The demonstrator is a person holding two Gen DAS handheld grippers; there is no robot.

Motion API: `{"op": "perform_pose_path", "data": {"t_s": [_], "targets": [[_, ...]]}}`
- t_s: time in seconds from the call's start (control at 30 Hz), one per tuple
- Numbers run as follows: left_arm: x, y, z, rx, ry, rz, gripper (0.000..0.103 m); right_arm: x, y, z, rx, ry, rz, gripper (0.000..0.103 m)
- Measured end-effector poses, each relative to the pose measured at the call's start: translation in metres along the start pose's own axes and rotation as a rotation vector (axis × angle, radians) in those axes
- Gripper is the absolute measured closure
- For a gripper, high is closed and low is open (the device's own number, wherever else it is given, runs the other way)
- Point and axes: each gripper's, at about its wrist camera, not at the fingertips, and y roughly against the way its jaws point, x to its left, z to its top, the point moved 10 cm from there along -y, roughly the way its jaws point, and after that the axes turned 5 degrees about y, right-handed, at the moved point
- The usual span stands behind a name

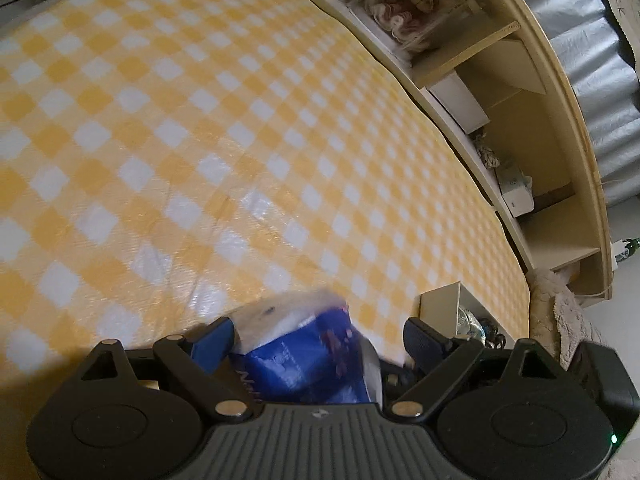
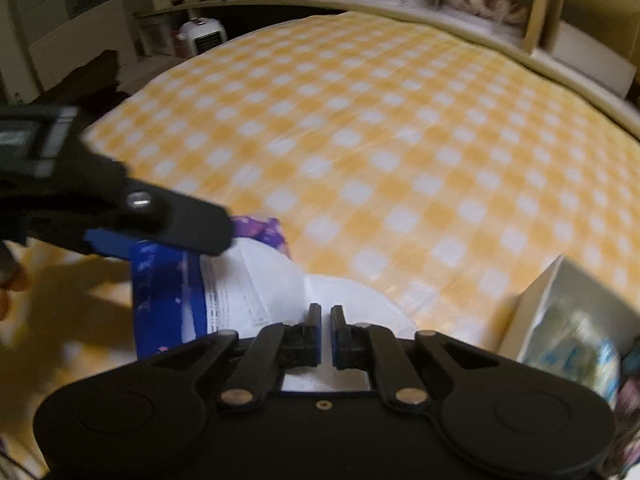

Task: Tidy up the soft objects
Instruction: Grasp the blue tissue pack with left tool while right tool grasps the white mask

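Left hand-held gripper point(image 1: 320, 332), jaws spread, straddles the blue tissue pack point(image 1: 304, 360) on the checkered bench point(image 1: 240, 140). Right hand-held gripper point(image 2: 325, 316) nearly clenched, grasping nothing visible. Pack judged not yet stowed; shelf point(image 1: 500, 92) already holds soft items.

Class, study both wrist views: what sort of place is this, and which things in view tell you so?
Probably a lived-in room at home. A yellow checked cloth covers the work surface, cream cubby shelves hold soft toys, and a small white heater stands on the floor behind.
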Motion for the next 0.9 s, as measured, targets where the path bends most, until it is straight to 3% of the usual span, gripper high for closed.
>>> {"op": "perform_pose_path", "data": {"t_s": [0.27, 0.4, 0.6, 0.67, 0.77, 0.9], "targets": [[-0.001, 0.015, 0.006, -0.061, -0.019, 0.002, 0.011, 0.043, 0.030, -0.013, -0.021, -0.050, 0.154, 0.097], [0.002, 0.027, 0.008, -0.090, -0.045, 0.035, 0.010, 0.039, 0.056, -0.017, -0.066, -0.087, 0.108, 0.093], [0.007, 0.060, 0.000, -0.139, -0.107, 0.095, 0.009, 0.026, 0.093, -0.030, -0.132, -0.232, 0.076, 0.062], [0.008, 0.067, -0.010, -0.140, -0.111, 0.102, 0.008, 0.030, 0.095, -0.038, -0.132, -0.295, 0.103, 0.045], [0.015, 0.071, -0.029, -0.121, -0.115, 0.133, 0.007, 0.037, 0.088, -0.048, -0.100, -0.330, 0.085, 0.029], [0.019, 0.066, -0.047, -0.096, -0.149, 0.188, 0.007, 0.045, 0.068, -0.058, -0.046, -0.373, 0.028, 0.020]]}}
